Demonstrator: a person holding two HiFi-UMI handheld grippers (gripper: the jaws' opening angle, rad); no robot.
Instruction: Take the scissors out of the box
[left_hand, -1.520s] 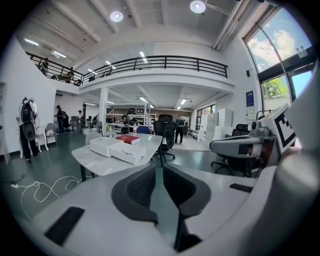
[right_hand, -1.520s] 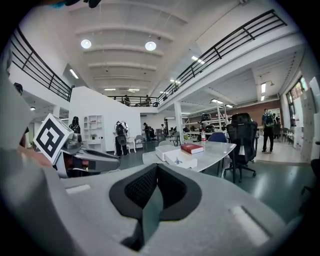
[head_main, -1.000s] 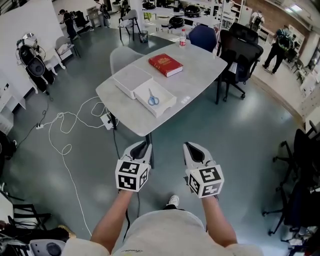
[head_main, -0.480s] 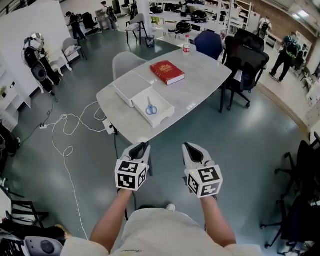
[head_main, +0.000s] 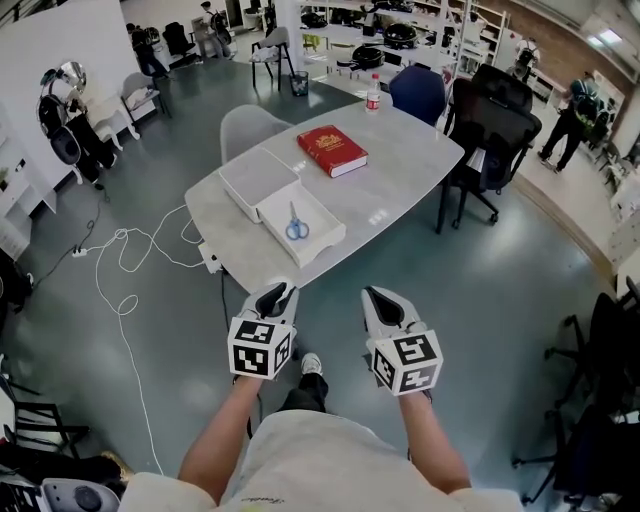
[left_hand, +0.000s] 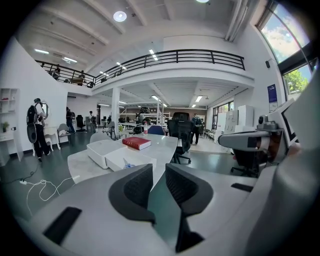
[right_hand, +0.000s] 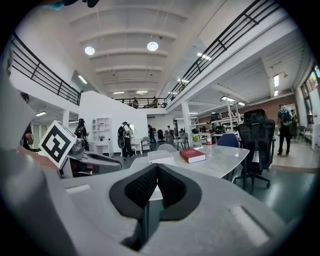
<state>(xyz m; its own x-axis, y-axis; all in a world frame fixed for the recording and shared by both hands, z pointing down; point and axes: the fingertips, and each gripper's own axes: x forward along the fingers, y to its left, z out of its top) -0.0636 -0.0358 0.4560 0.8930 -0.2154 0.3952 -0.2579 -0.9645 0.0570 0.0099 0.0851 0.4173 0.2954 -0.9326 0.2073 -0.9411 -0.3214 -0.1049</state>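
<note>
Blue-handled scissors (head_main: 297, 228) lie inside a shallow white open box (head_main: 322, 238) near the front edge of a grey table (head_main: 400, 180). A second white box part (head_main: 257, 178) sits just behind it. Both grippers hang in the air in front of the table, well short of the box. My left gripper (head_main: 281, 293) has a narrow gap between its jaws and holds nothing; in the left gripper view (left_hand: 159, 167) the box (left_hand: 117, 159) and a bit of blue scissors (left_hand: 128, 163) show beyond it. My right gripper (head_main: 378, 297) is shut and empty, its jaws touching in the right gripper view (right_hand: 158, 167).
A red book (head_main: 332, 150) and a bottle (head_main: 373, 93) lie farther back on the table. Office chairs (head_main: 497, 120) stand at its right end, a grey chair (head_main: 250, 128) behind it. A white cable (head_main: 130, 270) trails over the floor at left. People stand far off.
The table has come slightly closer and lower in the head view, and a foot now shows below the grippers. Both grippers keep the same pose before the body.
</note>
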